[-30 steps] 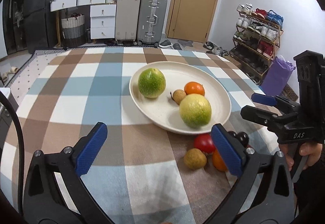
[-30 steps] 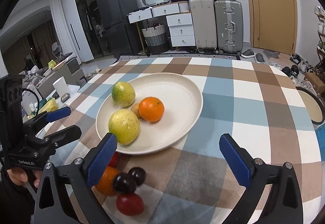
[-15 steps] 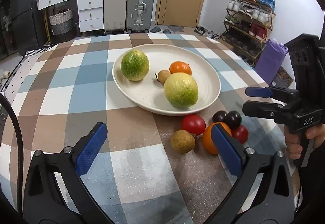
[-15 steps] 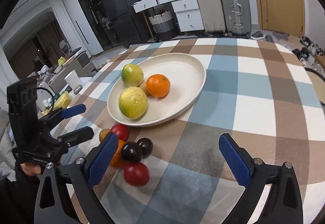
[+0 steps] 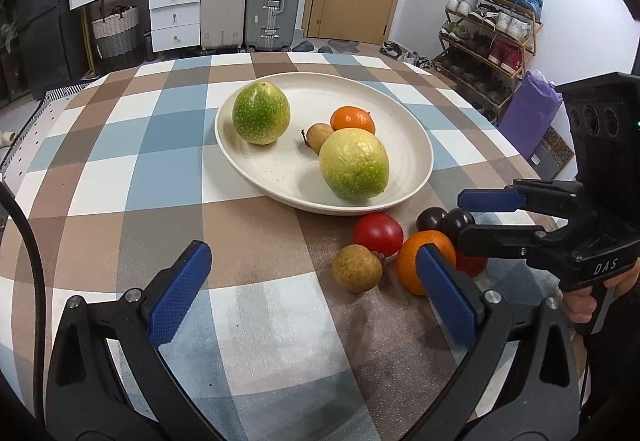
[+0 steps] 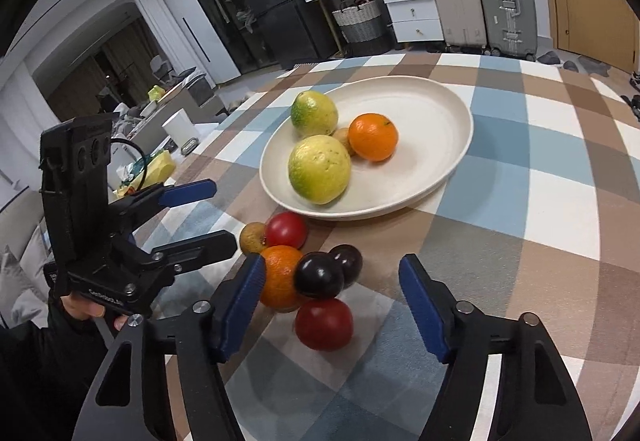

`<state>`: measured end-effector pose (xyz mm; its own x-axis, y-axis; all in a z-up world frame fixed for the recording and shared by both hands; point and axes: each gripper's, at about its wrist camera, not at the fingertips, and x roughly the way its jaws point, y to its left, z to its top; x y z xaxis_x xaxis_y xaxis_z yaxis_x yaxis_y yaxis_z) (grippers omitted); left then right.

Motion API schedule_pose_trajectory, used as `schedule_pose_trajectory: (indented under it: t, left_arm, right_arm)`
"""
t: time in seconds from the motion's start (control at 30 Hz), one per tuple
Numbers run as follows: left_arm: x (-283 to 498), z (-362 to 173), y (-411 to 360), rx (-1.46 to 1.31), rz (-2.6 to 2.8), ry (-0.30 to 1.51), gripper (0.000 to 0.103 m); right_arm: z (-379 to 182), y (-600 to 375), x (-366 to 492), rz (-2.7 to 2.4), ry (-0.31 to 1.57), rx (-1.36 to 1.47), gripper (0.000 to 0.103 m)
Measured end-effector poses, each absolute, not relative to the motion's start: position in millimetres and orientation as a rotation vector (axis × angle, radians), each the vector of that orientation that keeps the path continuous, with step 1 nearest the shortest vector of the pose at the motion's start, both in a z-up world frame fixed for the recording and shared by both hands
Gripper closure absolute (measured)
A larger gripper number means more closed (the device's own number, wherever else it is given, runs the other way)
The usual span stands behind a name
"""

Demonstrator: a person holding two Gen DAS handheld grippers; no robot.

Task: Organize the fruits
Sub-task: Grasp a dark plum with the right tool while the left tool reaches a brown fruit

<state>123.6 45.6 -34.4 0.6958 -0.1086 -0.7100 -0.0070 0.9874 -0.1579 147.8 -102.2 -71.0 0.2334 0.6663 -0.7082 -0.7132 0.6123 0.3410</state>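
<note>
A cream plate [image 5: 404, 145] [image 6: 448, 113] holds a green fruit [image 5: 261, 112], a yellow-green fruit [image 5: 354, 169], an orange [image 5: 353, 119] and a small brown fruit [image 5: 319, 132]. In front of the plate lie loose fruits: a red tomato [image 5: 378, 234], a brown longan [image 5: 356, 268], an orange [image 5: 420, 261], two dark plums [image 6: 318, 275] and a second tomato [image 6: 324, 323]. My left gripper [image 5: 312, 301] is open and empty above the cloth, just left of the pile. My right gripper [image 6: 332, 305] is open and empty, its jaws either side of the plums and tomato.
The round table has a blue, brown and white checked cloth [image 5: 160, 169]. Suitcases [image 5: 272, 1] and drawers [image 5: 174, 13] stand behind, a shoe rack [image 5: 488, 37] at the right. A fridge [image 6: 272, 1] and cluttered side table [image 6: 160, 161] show in the right wrist view.
Both grippers have moved back and down toward the loose fruits, which now sit nearer in both views. The right gripper's jaws now straddle the plums and tomato. Both stay open.
</note>
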Motion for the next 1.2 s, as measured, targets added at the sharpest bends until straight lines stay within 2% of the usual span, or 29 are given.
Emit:
schedule_pose_trajectory:
  t: [0.17, 0.37, 0.53, 0.77, 1.03, 1.2]
  left_arm:
    - [123, -33, 47, -0.16, -0.064, 0.794, 0.001]
    - [123, -33, 49, -0.164, -0.07, 0.791, 0.001]
    - [123, -33, 49, -0.167, -0.071, 0.792, 0.002]
    - [125, -35, 49, -0.17, -0.061, 0.798, 0.002]
    - [126, -36, 49, -0.17, -0.068, 0.806, 0.003]
    - [128, -40, 48, -0.165, -0.067, 0.826, 0.011]
  right_arm:
    - [-73, -100, 146, 0.967, 0.954, -0.055, 0.048]
    - [-74, -98, 145, 0.988, 0.958, -0.055, 0.057]
    - [-75, -99, 145, 0.998, 0.963, -0.042, 0.059]
    - [-76, -104, 150, 1.008, 0.974, 0.0, 0.071]
    - [-71, -107, 149, 1.004, 0.951, 0.007, 0.076]
    - [-67, -112, 151, 0.999, 0.921, 0.032, 0.076]
